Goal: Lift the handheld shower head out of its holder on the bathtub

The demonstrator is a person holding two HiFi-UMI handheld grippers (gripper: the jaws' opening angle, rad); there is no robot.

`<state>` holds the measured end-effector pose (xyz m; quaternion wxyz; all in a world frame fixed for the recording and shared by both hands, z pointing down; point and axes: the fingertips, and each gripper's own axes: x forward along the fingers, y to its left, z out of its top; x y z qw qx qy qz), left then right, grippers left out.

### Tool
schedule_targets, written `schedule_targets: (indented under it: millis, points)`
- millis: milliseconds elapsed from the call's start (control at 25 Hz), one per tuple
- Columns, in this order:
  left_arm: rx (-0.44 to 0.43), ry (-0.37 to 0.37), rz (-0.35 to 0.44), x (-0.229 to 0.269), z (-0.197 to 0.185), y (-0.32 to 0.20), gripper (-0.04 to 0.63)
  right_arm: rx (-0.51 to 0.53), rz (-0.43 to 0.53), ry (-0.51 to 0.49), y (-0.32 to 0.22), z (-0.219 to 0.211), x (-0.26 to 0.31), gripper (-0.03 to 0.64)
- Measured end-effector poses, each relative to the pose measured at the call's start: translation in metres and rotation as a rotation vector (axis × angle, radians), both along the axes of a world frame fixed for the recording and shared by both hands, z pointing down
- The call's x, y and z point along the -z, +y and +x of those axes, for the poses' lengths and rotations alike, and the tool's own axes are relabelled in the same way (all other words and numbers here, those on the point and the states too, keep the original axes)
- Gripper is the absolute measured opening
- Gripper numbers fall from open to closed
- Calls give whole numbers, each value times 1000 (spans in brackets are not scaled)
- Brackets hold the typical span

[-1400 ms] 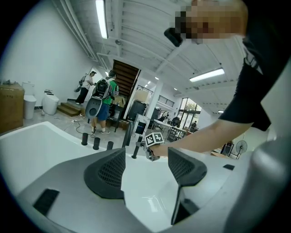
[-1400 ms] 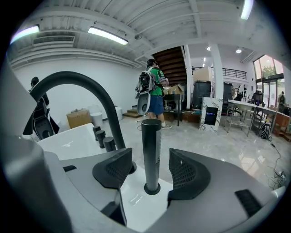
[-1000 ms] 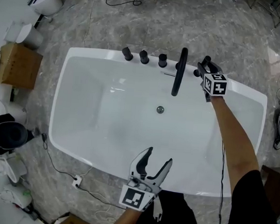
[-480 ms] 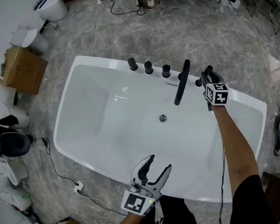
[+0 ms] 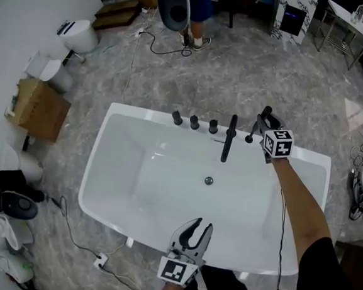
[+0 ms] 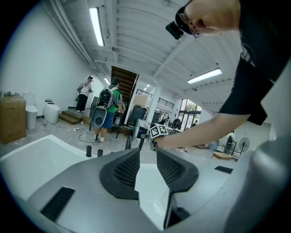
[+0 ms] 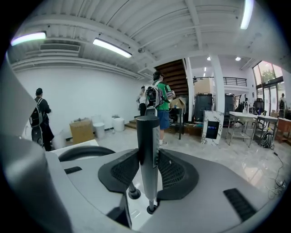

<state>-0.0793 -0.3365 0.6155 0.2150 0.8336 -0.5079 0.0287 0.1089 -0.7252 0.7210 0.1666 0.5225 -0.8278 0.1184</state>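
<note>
The white bathtub point(image 5: 121, 186) fills the middle of the head view, with black fittings along its far rim. My right gripper point(image 5: 261, 120) is at the far right of that rim, shut on the dark shower head point(image 5: 253, 132). In the right gripper view the shower head point(image 7: 148, 145) stands upright between the pads, its thin lower end just over the round holder point(image 7: 150, 210). My left gripper point(image 5: 201, 226) hovers over the tub's near rim. Its jaws are closing, and in the left gripper view nothing lies between its pads point(image 6: 127, 170).
A curved black spout point(image 5: 229, 139) and three black knobs point(image 5: 195, 121) stand left of the holder. On the floor are a cardboard box point(image 5: 36, 108), white toilets point(image 5: 77, 34), cables and a power strip point(image 5: 100, 262). A person point(image 5: 193, 9) stands at the far side.
My right gripper has risen with the shower head, away from the rim. The left gripper's jaws have narrowed. The head view has pulled back, so the tub looks smaller.
</note>
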Motion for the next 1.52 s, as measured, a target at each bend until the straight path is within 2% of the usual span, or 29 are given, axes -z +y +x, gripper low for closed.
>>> schedule_targets:
  millis: [120,240,400,680,1000,1360,1520]
  points:
    - [22,-5,19,20,-6,6,69,2,15,3,4,1,33,123]
    - [46,-32,38,39,-16,14,43,-15,18,-7,10,3,62,123]
    - [65,-26,48,59,-29,29,16,-39,36,-16,15,1,106,123]
    - [28,-13,62,86,-55,40,15,-58,114,3,22,-15,196,121]
    - [-60,-13,150,135,-84,25,15,-90,179,34,39,-36,276,121]
    - [-92,-11,195,159,-118,13,15,-151,235,37,51,-40,325,121]
    - [-114,-6,216,168,-117,5,15,-171,247,29,54,-38,334,121]
